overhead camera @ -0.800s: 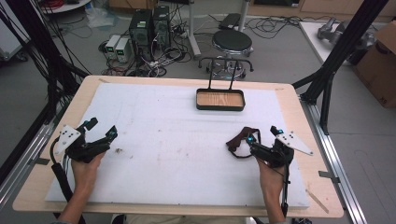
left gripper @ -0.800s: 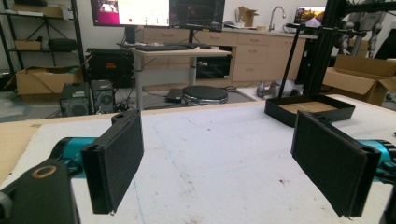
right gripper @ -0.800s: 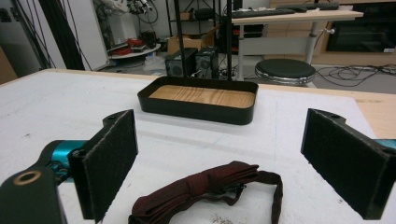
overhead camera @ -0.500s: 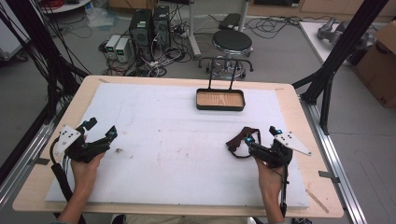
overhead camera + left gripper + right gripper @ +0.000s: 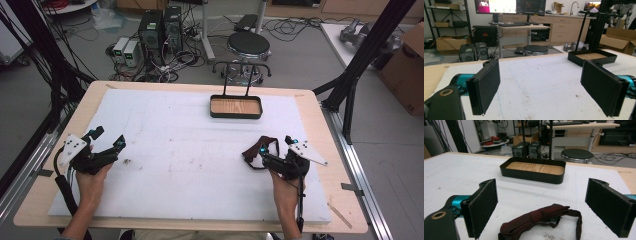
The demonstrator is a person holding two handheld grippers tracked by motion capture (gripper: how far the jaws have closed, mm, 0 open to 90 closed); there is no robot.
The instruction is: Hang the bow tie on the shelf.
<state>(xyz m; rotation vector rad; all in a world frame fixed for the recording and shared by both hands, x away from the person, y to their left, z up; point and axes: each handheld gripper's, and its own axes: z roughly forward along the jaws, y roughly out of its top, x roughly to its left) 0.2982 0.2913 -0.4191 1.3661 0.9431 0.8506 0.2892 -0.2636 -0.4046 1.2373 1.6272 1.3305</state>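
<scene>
The left gripper (image 5: pixel 107 145) rests on the desk (image 5: pixel 165 150) with jaws spread and empty, well apart from the dark red strap (image 5: pixel 536 221). That lies crosswise just ahead of the right gripper (image 5: pixel 270 150), seemingly between its released jaws.

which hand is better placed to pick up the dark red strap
Right, most likely. The strap lies on the white mat right in front of the right tool, between its open jaws in the right gripper view. The left tool, also open, sits at the far side of the table with bare mat before it.
</scene>
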